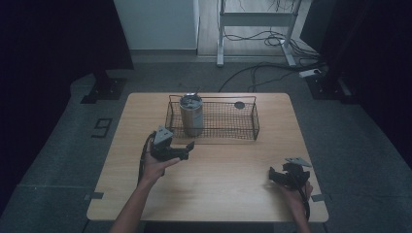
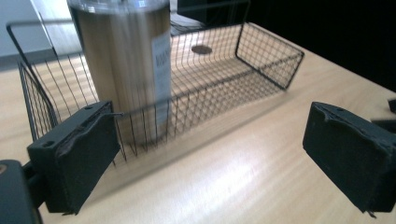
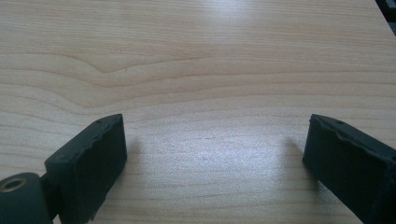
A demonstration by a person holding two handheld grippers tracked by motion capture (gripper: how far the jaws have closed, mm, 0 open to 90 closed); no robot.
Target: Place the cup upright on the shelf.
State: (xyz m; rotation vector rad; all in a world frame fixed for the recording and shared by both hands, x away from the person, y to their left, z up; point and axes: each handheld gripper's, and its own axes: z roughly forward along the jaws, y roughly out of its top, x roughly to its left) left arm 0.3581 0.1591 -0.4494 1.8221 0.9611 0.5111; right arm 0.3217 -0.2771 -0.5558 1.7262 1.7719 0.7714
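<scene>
High view, one moment: you hold two grippers, one per hand. Your left gripper point(image 1: 187, 148) sits over the left-middle of the table point(image 1: 233, 194), just in front of the basket; its jaws stand wide apart with nothing between them. In the left gripper view both pads point(image 2: 74, 158) are separated by a broad gap of bare wood, and they point toward the basket's near wall.

Your right gripper point(image 1: 273, 175) rests low near the table's front right corner, well apart from the basket. Its jaws are also spread, empty; the right gripper view has only wood grain between the two pads point(image 3: 93, 158).

Count of items on the table: one wire basket point(image 1: 243, 133), one tumbler point(image 1: 191, 116), one small dark disc point(image 1: 239, 105).

Tumbler: metal, upright, with a clear lid, standing inside the basket at its left end, close to the near wall. A pale label point(image 2: 161, 60) faces your left gripper. No jaw touches it.

Disc: lies flat on the basket floor toward the far right end, well apart from the tumbler.

Basket: black mesh, rectangular, long side across the table, set at the far centre.
</scene>
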